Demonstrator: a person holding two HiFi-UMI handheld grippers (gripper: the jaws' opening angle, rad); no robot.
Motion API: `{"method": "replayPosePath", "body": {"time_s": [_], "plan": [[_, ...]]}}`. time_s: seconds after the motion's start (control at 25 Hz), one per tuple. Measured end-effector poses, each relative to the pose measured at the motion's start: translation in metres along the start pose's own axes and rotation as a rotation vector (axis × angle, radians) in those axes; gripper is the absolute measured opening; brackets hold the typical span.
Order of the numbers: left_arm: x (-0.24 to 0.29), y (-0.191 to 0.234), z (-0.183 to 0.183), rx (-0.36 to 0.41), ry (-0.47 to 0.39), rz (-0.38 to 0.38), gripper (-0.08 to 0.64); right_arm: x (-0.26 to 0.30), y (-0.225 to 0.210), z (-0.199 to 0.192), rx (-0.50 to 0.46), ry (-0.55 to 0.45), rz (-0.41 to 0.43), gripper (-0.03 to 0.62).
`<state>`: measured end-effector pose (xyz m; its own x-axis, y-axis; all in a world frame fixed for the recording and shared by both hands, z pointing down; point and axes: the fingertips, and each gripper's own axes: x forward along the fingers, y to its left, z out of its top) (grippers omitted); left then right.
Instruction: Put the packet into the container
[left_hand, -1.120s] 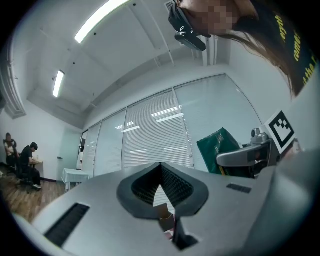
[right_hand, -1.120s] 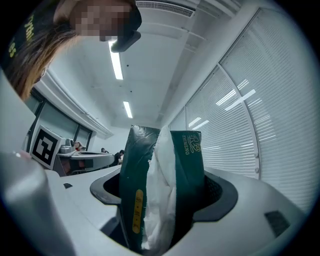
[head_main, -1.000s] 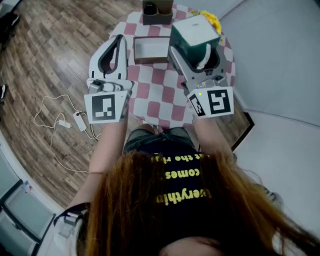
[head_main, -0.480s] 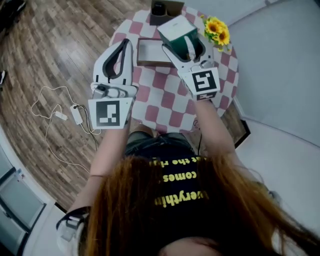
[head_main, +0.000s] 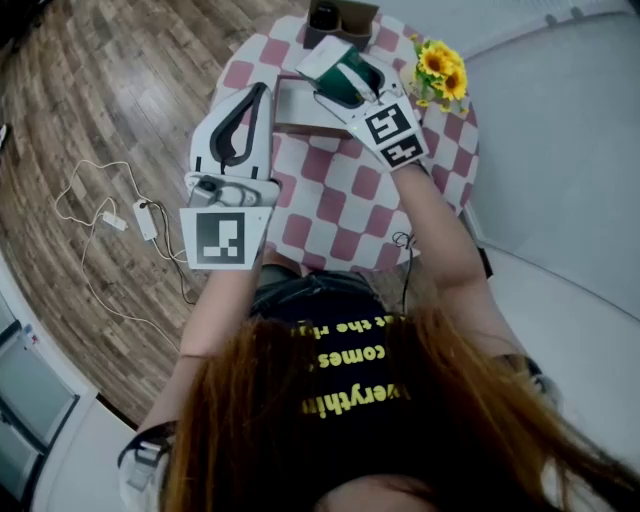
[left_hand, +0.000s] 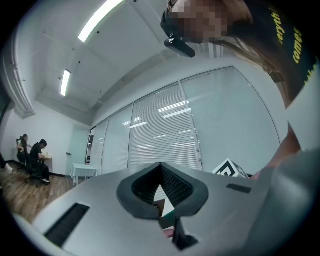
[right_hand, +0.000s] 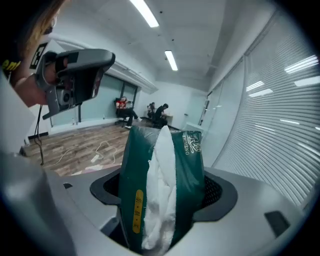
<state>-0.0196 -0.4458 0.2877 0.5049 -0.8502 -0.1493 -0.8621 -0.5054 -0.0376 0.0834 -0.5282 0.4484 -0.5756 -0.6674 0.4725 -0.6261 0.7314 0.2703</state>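
Observation:
A green tissue packet (head_main: 338, 70) with white tissue showing is clamped in my right gripper (head_main: 348, 82), which is shut on it and holds it just above the right end of the brown open box (head_main: 291, 103) on the checkered table (head_main: 340, 200). In the right gripper view the packet (right_hand: 165, 180) stands upright between the jaws of the right gripper (right_hand: 162, 202). My left gripper (head_main: 262, 90) hovers left of the box, shut with nothing in it; in the left gripper view the left gripper (left_hand: 161, 167) has its tips touching.
A dark holder (head_main: 338, 18) with compartments stands at the table's far edge. Yellow sunflowers (head_main: 440, 64) sit at the far right. White cables and an adapter (head_main: 140, 215) lie on the wooden floor to the left.
My right gripper has carried the packet forward and left, from the table's right side to above the brown box. The left gripper has barely moved.

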Motion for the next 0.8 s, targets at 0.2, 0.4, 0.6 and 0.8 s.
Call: {"method": "replayPosePath", "body": {"time_s": [0.2,0.4,0.6,0.8], "plan": [[0.001,-0.004,-0.009,-0.007,0.015,0.015,0.002,0.023,0.019,-0.022,-0.116,0.105,0.149,0.384],[-0.003,-0.001,-0.013,-0.006,0.037,0.044,0.002,0.038,0.032,-0.039,-0.214,0.189,0.255,0.385],[-0.01,0.002,-0.019,-0.01,0.048,0.081,0.002,0.049,0.047,-0.061,-0.203,0.272,0.362,0.385],[-0.021,0.006,-0.023,-0.004,0.068,0.1,0.002,0.063,0.061,-0.085,-0.252,0.376,0.451,0.385]]}}
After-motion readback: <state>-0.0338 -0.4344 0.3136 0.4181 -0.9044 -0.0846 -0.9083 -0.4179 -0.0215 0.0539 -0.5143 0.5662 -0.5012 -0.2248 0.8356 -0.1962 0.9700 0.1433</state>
